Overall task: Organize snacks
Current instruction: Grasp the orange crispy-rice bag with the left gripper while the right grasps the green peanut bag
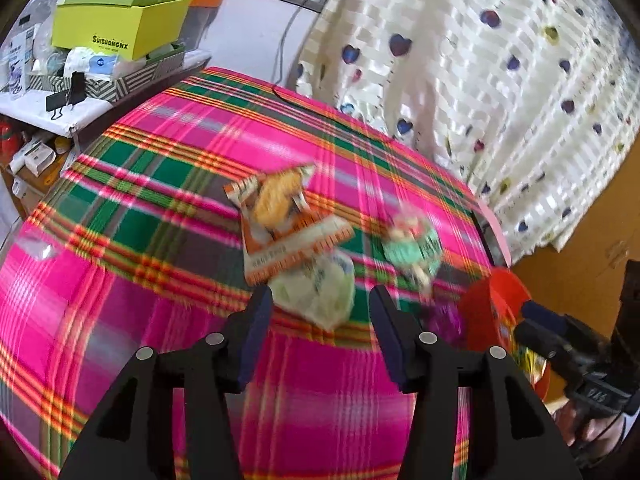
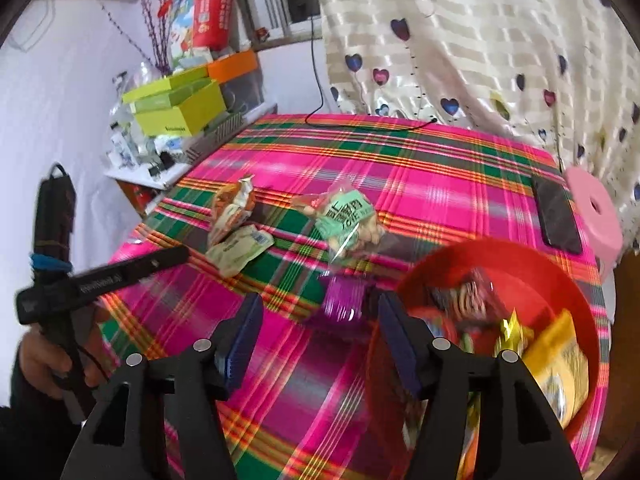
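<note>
Several snack packets lie on the plaid tablecloth: an orange one, a pale green one, a mint green bag of nuts and a purple one. A red bowl at the table's right edge holds several packets. My left gripper is open and empty, just short of the pale green packet. My right gripper is open and empty, near the purple packet and the bowl's left rim.
A black phone and a pink roll lie at the table's far right. A side shelf with yellow-green boxes stands to the left. A heart-patterned curtain hangs behind. A black cable lies along the far edge.
</note>
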